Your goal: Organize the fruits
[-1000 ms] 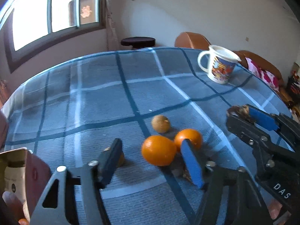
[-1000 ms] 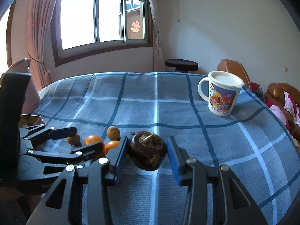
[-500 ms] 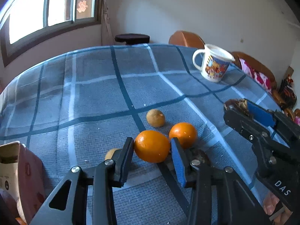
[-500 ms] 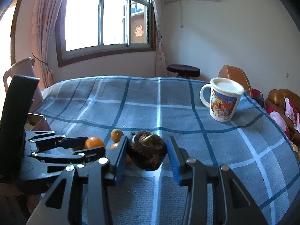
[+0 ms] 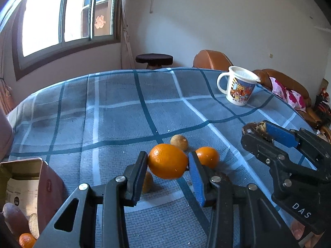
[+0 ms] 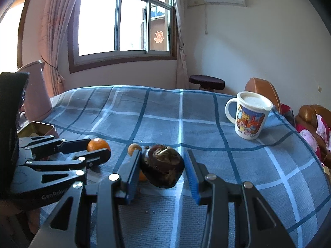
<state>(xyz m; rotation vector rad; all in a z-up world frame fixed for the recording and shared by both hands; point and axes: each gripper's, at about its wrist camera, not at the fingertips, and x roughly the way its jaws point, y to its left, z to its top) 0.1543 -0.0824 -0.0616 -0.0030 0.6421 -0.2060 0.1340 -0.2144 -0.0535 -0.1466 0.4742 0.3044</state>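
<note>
My left gripper (image 5: 168,166) is shut on a large orange (image 5: 168,161) and holds it just above the blue checked tablecloth (image 5: 115,119). A second orange (image 5: 208,157) and a small yellow-brown fruit (image 5: 179,142) lie just behind it; another small fruit (image 5: 147,181) lies under the left finger. My right gripper (image 6: 162,168) is shut on a dark brown shrivelled fruit (image 6: 162,168), held above the cloth; it also shows at the right of the left wrist view (image 5: 255,131). The left gripper with its orange (image 6: 98,144) shows at the left of the right wrist view.
A cartoon mug (image 5: 239,87) stands at the table's far right. An open red tin box (image 5: 31,184) with an orange inside (image 5: 25,240) sits at the near left. A dark stool (image 5: 154,59) and brown sofa (image 5: 281,82) stand beyond the table.
My left gripper closed around the large orange and lifted it off the cloth. My right gripper kept its hold on the dark fruit and rose a little.
</note>
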